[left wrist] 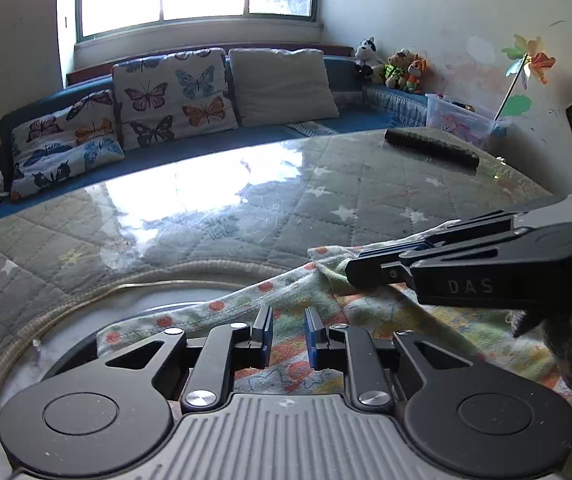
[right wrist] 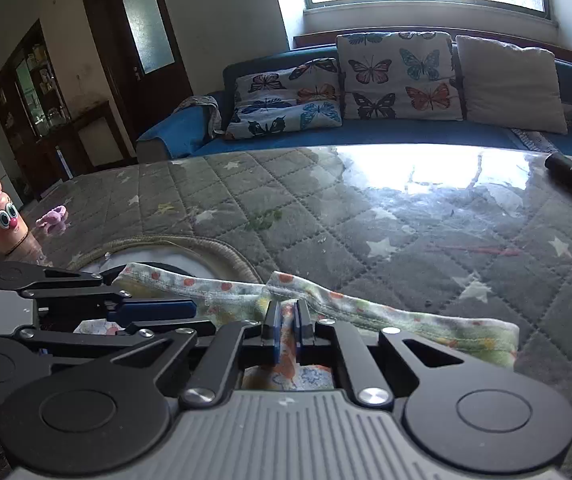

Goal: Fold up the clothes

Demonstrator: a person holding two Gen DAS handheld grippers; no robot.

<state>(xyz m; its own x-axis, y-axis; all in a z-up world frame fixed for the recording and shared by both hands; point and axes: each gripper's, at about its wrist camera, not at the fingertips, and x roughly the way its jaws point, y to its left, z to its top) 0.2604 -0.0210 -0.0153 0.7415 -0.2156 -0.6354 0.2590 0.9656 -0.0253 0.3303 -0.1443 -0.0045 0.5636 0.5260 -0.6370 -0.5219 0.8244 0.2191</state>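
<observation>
A small child's garment, pale with orange dots and colourful prints, lies crumpled at the near edge of the table. In the left wrist view my left gripper hovers over it. Its blue pads stand a finger's width apart, and flat cloth shows in the gap without being pinched. My right gripper comes in from the right, and its tip meets a raised corner of the cloth. In the right wrist view the right gripper is shut on a fold of the garment. The left gripper lies just to its left.
The table wears a grey quilted star cover under glossy plastic. A round rope-rimmed mat lies partly under the garment. A black rolled object sits far right. A pink cartoon bottle and a purple toy stand far left. Behind is a blue sofa with cushions.
</observation>
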